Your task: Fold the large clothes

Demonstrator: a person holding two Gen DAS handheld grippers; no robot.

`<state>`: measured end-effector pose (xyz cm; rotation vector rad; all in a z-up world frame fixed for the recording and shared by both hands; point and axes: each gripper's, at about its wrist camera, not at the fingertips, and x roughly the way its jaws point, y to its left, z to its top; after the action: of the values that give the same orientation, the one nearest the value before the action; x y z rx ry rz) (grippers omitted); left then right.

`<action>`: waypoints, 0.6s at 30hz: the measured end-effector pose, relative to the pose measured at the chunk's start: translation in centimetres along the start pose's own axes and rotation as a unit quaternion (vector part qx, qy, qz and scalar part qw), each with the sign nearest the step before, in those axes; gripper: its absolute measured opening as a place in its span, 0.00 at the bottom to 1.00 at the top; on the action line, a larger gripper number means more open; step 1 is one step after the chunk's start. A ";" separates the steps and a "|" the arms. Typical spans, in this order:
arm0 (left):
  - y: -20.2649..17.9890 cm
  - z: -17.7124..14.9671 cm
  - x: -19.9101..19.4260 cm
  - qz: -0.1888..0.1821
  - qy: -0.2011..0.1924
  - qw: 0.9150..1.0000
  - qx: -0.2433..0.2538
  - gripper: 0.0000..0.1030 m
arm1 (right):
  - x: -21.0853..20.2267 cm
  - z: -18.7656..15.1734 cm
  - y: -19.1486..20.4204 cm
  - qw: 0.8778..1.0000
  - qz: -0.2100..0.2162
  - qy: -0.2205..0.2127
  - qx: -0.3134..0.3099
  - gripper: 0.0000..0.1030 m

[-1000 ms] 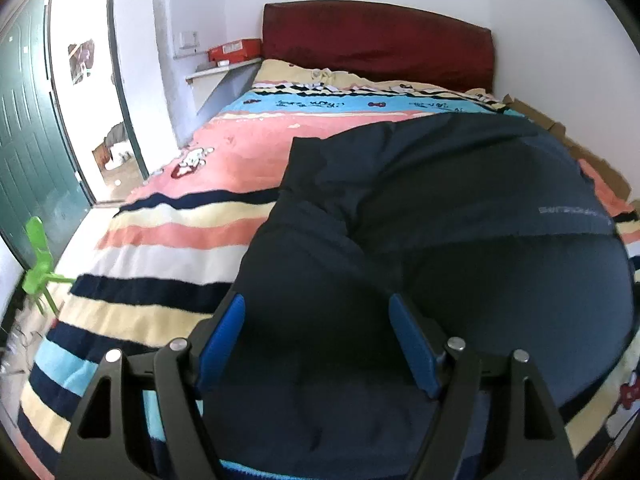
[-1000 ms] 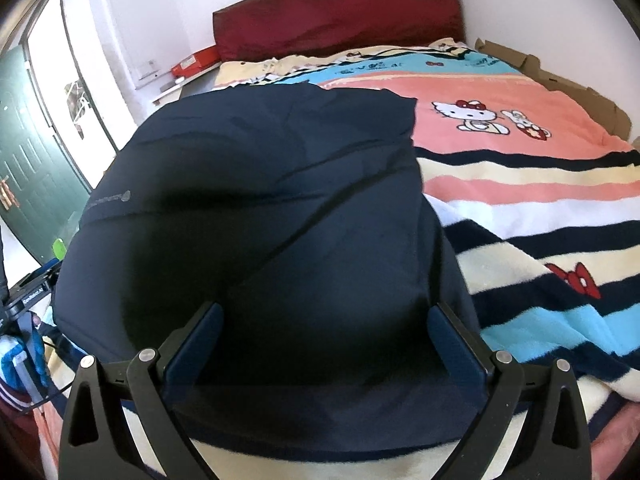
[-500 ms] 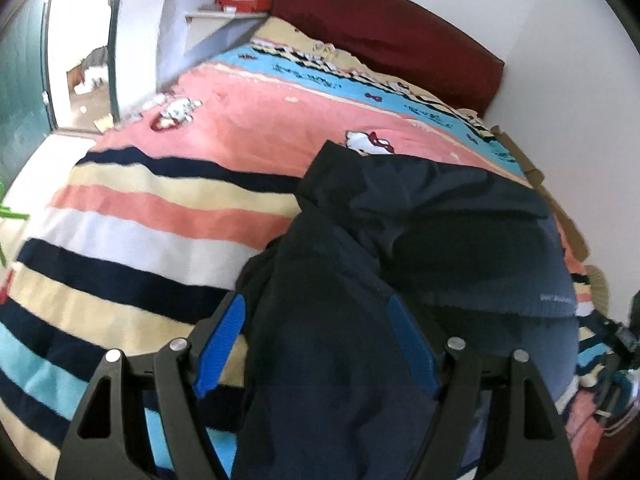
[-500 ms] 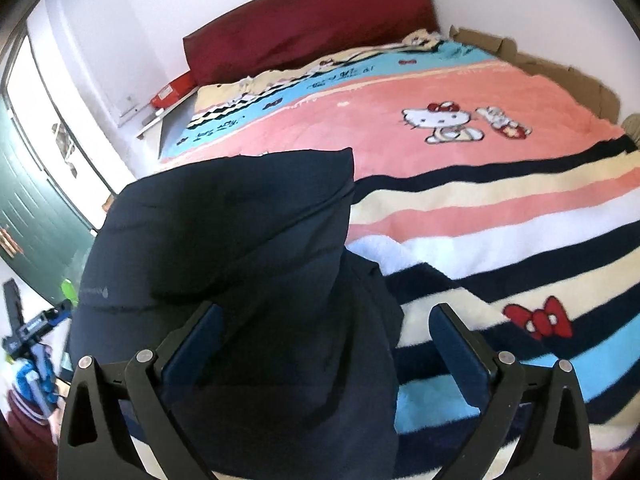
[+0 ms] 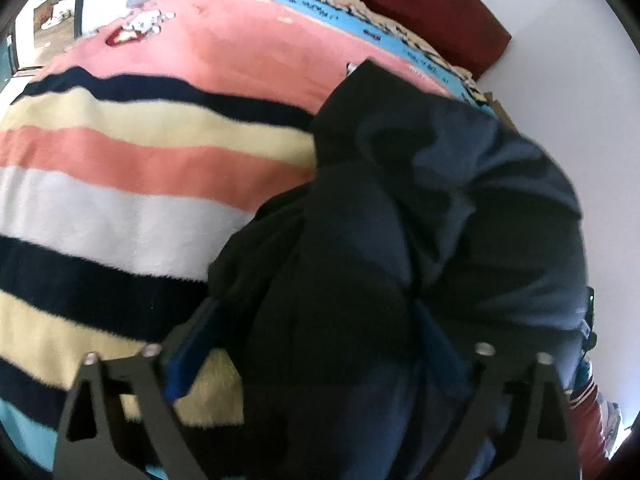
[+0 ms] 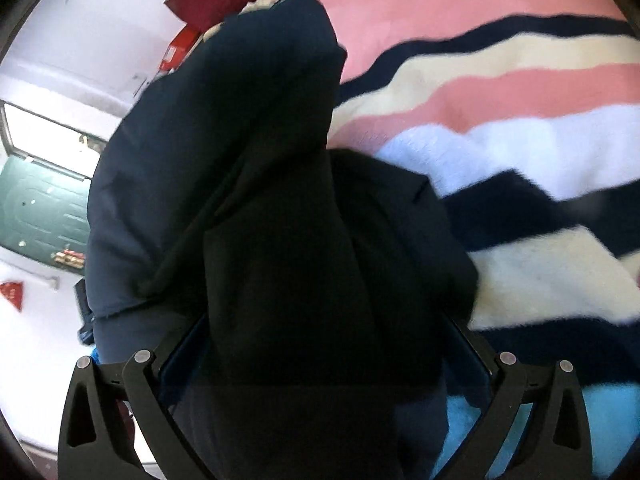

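A large dark navy garment hangs bunched over the striped blanket of a bed. My left gripper has its blue-padded fingers wide apart with the cloth draped between and over them. In the right wrist view the same garment hangs down in a dark fold over my right gripper, whose fingers are also wide apart. Whether either gripper pinches the cloth is hidden by the fabric.
The bed carries a striped cartoon-print blanket with a dark red headboard at the far end. A white wall runs along one side. A green door and a red box lie at the room's other side.
Both grippers have tilted and swung over the bed. The garment, earlier spread wide, now hangs gathered into a narrower bunched fold, exposing more of the blanket.
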<state>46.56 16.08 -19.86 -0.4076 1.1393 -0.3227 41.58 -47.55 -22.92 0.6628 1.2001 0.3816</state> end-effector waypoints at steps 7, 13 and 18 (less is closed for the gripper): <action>2.6 -0.8 2.4 -0.092 0.017 0.995 -0.046 1.00 | 2.2 0.3 -1.5 0.997 0.068 0.025 0.010 1.00; 1.4 -1.9 2.7 -0.131 0.015 0.991 -0.039 0.99 | 3.5 -0.1 -1.5 0.994 0.105 0.020 0.010 1.00; -1.5 -3.4 1.7 -0.161 -0.011 0.987 0.004 0.70 | 3.5 -0.5 0.4 0.992 0.126 0.005 -0.019 0.80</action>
<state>44.01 13.51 -21.74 -0.5880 1.0499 -0.6034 42.30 -45.00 -25.34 0.7815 1.1179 0.6179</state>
